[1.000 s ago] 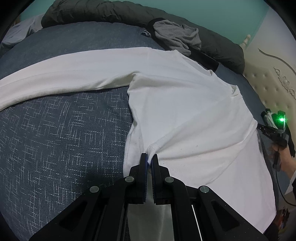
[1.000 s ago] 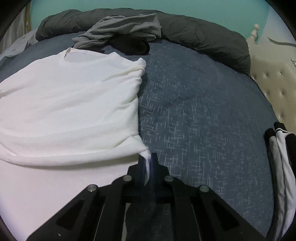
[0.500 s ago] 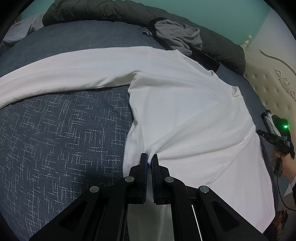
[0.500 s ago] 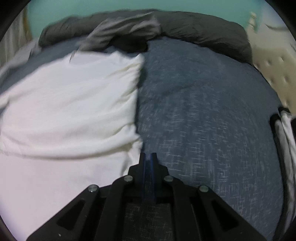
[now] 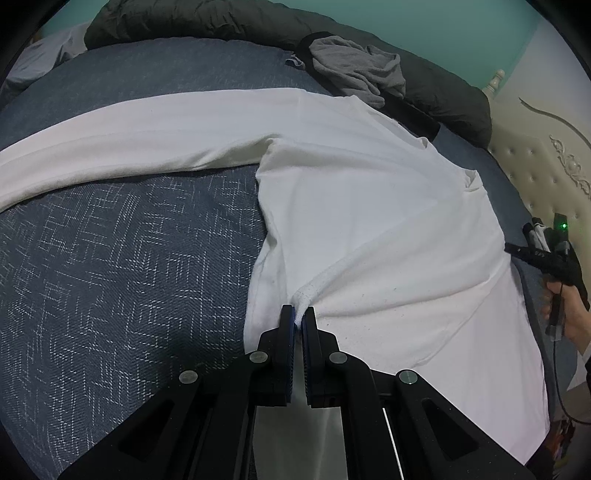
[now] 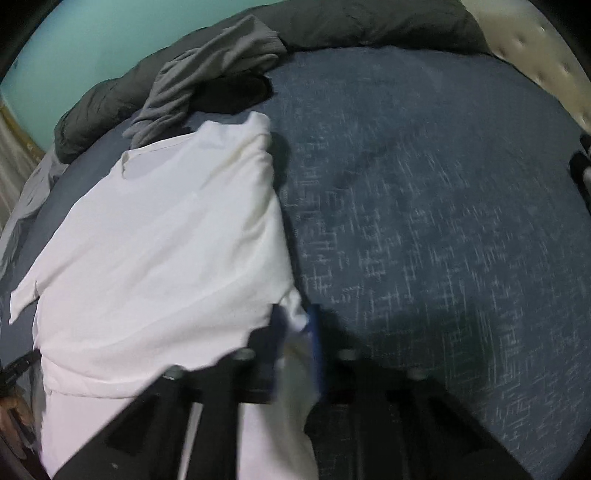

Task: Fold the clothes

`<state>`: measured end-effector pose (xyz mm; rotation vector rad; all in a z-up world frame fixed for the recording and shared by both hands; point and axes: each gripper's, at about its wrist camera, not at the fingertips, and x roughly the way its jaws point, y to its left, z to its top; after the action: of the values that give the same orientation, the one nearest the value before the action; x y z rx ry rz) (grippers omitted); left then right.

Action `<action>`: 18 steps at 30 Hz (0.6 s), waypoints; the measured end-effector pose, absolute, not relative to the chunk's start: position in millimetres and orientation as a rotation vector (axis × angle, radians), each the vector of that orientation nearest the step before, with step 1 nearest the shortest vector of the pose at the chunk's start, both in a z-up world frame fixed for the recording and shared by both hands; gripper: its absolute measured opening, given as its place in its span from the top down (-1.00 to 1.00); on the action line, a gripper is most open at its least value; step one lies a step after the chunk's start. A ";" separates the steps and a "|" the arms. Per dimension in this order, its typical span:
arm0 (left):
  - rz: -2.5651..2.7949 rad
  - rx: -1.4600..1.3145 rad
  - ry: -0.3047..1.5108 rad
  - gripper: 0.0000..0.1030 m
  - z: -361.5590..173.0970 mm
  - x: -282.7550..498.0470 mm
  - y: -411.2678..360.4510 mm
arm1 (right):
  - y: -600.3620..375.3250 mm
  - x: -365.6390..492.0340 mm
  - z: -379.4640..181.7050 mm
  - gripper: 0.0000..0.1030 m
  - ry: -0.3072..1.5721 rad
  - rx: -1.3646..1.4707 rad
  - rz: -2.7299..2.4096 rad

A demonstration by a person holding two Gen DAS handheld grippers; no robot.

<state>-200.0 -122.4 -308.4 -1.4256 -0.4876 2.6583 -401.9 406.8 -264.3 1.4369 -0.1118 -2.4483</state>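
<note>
The right claw [image 6: 295,328] is opening: a second ago its jaws were pinched tight on a corner of the white shirt [image 6: 166,236], and now a gap shows between the blue pads [image 6: 314,332], with a tongue of white cloth between them, slack rather than squeezed. That view has also tipped over and gone blurred, where before it was level and sharp. I judge this to be the release of the right-hand fold, the sleeve side now laid over the body. The left claw [image 5: 298,320] has not budged; its jaws remain clamped on a ribbed cuff or hem [image 5: 314,286] drawn onto the shirt's middle, so that end is pinned while the other lets go. From the left view the shirt lies spread on the bed [image 5: 110,258], its left sleeve [image 5: 129,147] stretched out unfolded, which is probably the next part to bring in. The bed has a dark blue cover with white flecks. At the far edge lie a dark duvet [image 5: 229,18] and a crumpled grey garment [image 5: 354,70]. Behind is a teal wall [image 5: 443,33], and at right a cream tufted headboard [image 5: 539,177].
</note>
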 end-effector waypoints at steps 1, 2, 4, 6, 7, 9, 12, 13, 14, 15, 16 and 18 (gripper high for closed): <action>2.657 -1.425 -0.488 0.93 -308.5 -200.0 -122.5 | 410.0 -401.9 -264.8 0.88 -0.144 1.426 -2.456; 2.655 -1.425 -0.489 0.93 -308.7 -199.9 -122.5 | 412.6 -401.7 -264.3 0.88 -0.156 1.421 -2.478; 2.652 -1.425 -0.487 0.93 -309.1 -199.6 -121.5 | 416.0 -401.3 -262.3 0.88 -0.179 1.411 -2.497; 2.651 -1.426 -0.487 0.93 -309.4 -199.4 -120.9 | 417.9 -401.8 -260.4 0.88 -0.205 1.405 -2.500; 2.651 -1.426 -0.487 0.93 -309.5 -199.3 -120.7 | 417.3 -402.8 -258.8 0.88 -0.207 1.404 -2.499; 2.650 -1.426 -0.487 0.93 -309.8 -199.1 -120.3 | 415.7 -407.9 -254.7 0.87 -0.220 1.405 -2.496; 2.648 -1.426 -0.484 0.93 -310.5 -198.8 -119.7 | 418.5 -418.1 -243.0 0.80 -0.241 1.388 -2.559; 2.647 -1.427 -0.483 0.93 -310.9 -198.7 -119.6 | 420.2 -421.5 -238.0 0.79 -0.254 1.379 -2.580; 2.647 -1.427 -0.480 0.93 -310.9 -198.6 -119.5 | 419.8 -427.4 -232.8 0.78 -0.276 1.364 -2.585; 2.646 -1.427 -0.476 0.93 -310.9 -198.6 -119.3 | 419.3 -433.1 -228.0 0.77 -0.297 1.351 -2.588; 2.646 -1.427 -0.471 0.93 -310.7 -198.7 -118.9 | 417.8 -437.9 -225.3 0.71 -0.318 1.342 -2.581; 2.645 -1.429 -0.458 0.93 -310.3 -199.1 -117.5 | 411.7 -451.8 -218.4 0.52 -0.377 1.322 -2.565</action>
<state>-199.1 -117.5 -310.3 -1.4292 -0.4576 2.6451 -451.8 411.7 -218.4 1.3215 -0.3773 -2.5654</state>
